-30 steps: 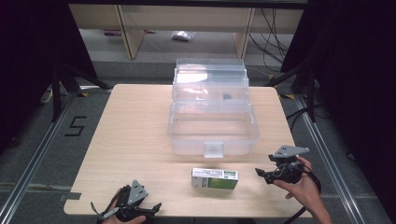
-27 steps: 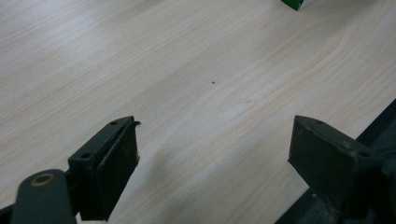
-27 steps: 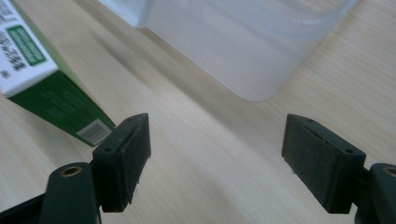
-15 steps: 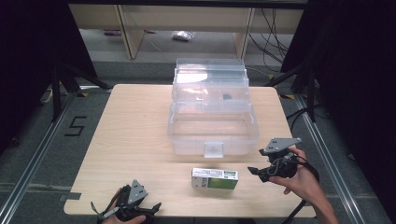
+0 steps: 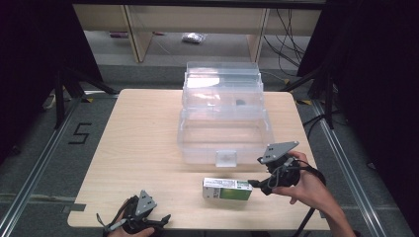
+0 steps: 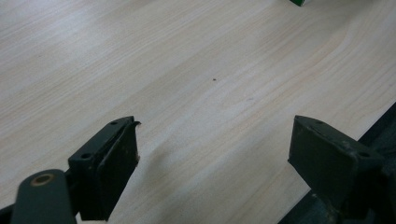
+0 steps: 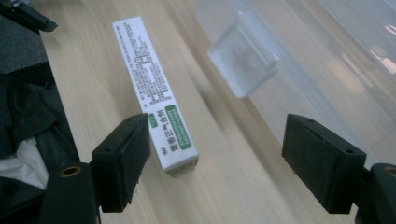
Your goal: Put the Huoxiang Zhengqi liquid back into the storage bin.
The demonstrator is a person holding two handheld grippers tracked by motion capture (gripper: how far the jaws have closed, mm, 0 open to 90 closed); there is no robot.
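Clearly the right claw (image 5: 256,184) was nearer: wide open and empty, just right of the green-and-white box (image 5: 227,189), lying lengthwise left-to-right low on the tabletop (image 5: 143,133). At lower left, the left claw (image 5: 157,220) gaped empty.

High view overlooks the table (image 5: 143,148); both gripper views skim it closely.

Even overhead light brightens the table (image 5: 143,148); surroundings stay dark. Glare whitens the clear bin (image 5: 225,94) toward 12 o'clock. Its latch (image 7: 243,56) blurs.
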